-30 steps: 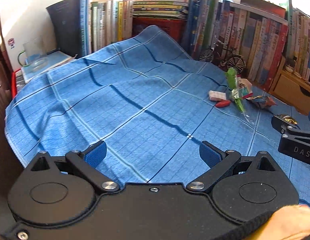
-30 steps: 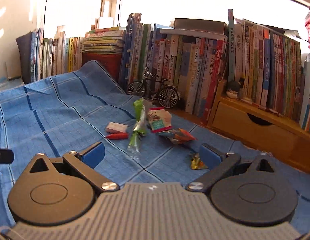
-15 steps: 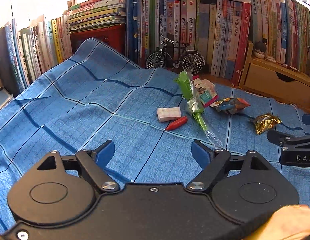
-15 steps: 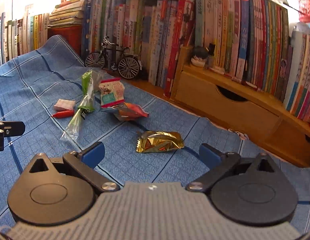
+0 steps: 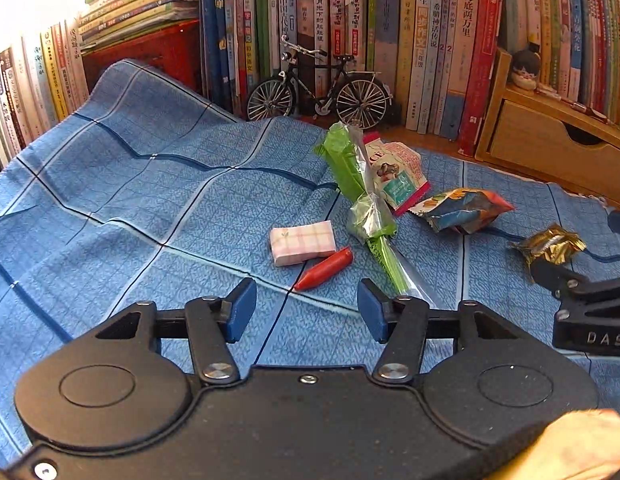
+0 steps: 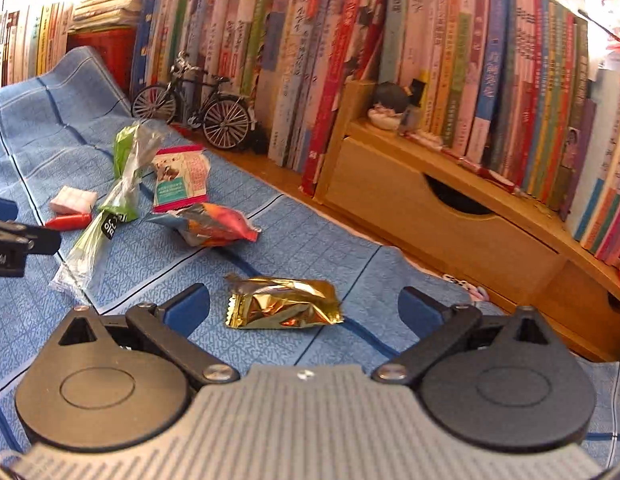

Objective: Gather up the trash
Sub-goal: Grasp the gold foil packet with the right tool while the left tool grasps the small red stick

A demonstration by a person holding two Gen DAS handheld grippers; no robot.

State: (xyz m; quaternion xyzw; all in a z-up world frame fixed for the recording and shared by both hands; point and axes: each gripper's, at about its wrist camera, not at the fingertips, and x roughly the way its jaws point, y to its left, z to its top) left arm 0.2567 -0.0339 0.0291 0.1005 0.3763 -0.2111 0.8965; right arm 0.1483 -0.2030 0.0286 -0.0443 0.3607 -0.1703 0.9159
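Trash lies scattered on a blue checked cloth point(image 5: 150, 184). A gold foil wrapper point(image 6: 284, 304) sits just ahead of my open right gripper point(image 6: 304, 308), in line with the gap between its blue pads. My open left gripper point(image 5: 306, 312) hovers just short of a red tube point(image 5: 324, 269) and a pink checked packet point(image 5: 303, 242). Beyond them lie a green and clear plastic sleeve point(image 5: 362, 200), a pink-edged snack packet point(image 5: 398, 178) and a crumpled orange-blue bag point(image 5: 462, 210). The right gripper's finger point(image 5: 566, 280) shows in the left wrist view beside the gold wrapper point(image 5: 550, 244).
A model bicycle point(image 5: 318, 88) stands at the back against rows of upright books point(image 5: 390, 32). A wooden drawer unit point(image 6: 450, 216) runs along the right, holding more books. The cloth rises over a red box point(image 5: 158, 52) at the back left.
Both grippers swung right and moved closer to the trash. The gold wrapper now lies right in front of the right gripper; the red tube and pink packet sit near the left one.
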